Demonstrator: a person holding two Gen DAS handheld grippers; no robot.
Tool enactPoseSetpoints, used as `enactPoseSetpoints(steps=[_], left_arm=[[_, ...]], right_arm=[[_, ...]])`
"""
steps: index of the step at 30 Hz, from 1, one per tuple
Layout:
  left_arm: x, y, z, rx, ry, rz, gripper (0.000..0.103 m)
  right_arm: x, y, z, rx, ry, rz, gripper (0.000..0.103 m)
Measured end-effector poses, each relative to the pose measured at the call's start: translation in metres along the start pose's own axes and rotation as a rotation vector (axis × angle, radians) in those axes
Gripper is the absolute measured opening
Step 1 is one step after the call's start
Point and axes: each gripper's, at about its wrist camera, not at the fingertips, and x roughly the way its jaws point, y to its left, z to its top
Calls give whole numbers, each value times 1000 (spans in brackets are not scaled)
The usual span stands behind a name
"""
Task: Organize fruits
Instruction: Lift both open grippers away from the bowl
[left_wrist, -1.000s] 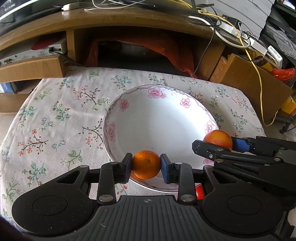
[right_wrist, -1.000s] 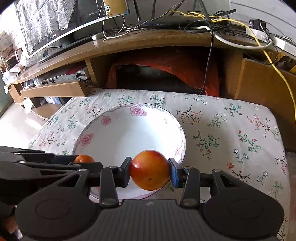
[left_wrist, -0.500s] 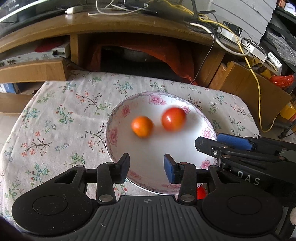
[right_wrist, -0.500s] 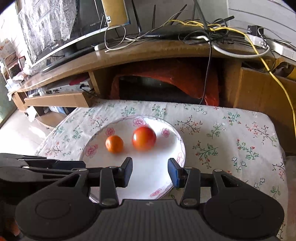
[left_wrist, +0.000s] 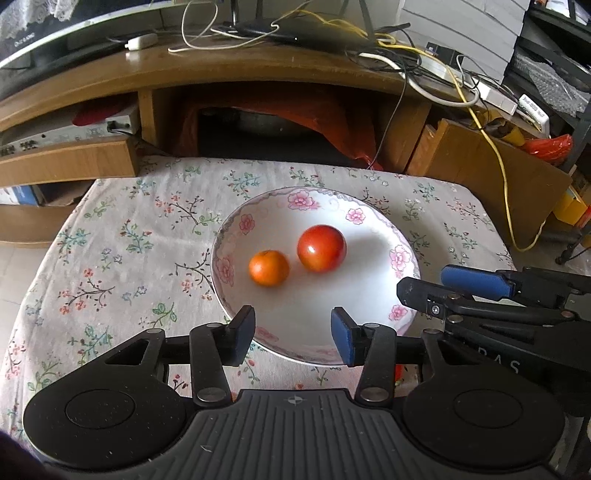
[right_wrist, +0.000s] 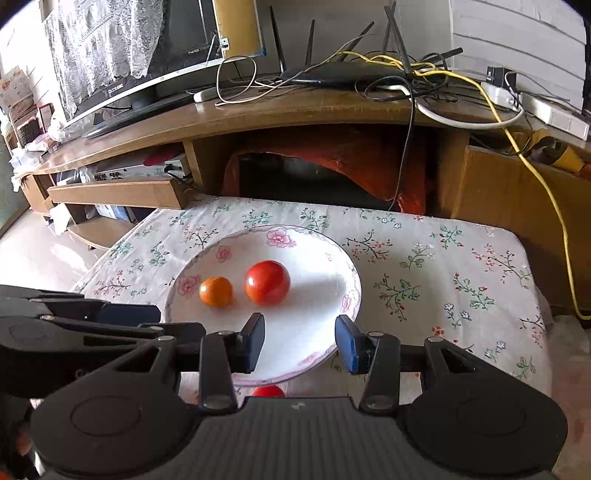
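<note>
- Left gripper (left_wrist: 293, 334): jaws wide apart, nothing between them, poised over the near rim of the bowl (left_wrist: 400, 254); no contact with either fruit.
- Right gripper (right_wrist: 300, 341): jaws parted equally wide, empty, held above the bowl's near edge; blue pads facing inward across a clear gap.
- Right gripper seen from the left wrist view at right, beside the bowl rim; left gripper seen from the right wrist view at lower left.
- Orange (left_wrist: 268, 267): small, resting inside the bowl, left of centre.
- Red fruit (left_wrist: 321, 248): larger, glossy, resting in the bowl just right of the orange and slightly farther back; narrow gap or touching, cannot tell which.
- Both fruits well clear of the fingertips, ahead of the open jaws.
- Bowl: white, pink flowers on the rim, seated on a floral cloth (left_wrist: 122, 254) covering a low table.
- Small red object (right_wrist: 268, 390): partly hidden under the right gripper body, on the cloth just outside the bowl's near rim; identity unclear.
- Background: wooden TV stand (right_wrist: 258, 114) with cables behind the table.
</note>
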Motion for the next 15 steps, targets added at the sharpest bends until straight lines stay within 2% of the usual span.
enactPoseSetpoints(steps=[15], left_arm=[[-17,-2,-12,16,-15,-7,54]], right_arm=[[-18,7,-16,-11,11,-3,44]])
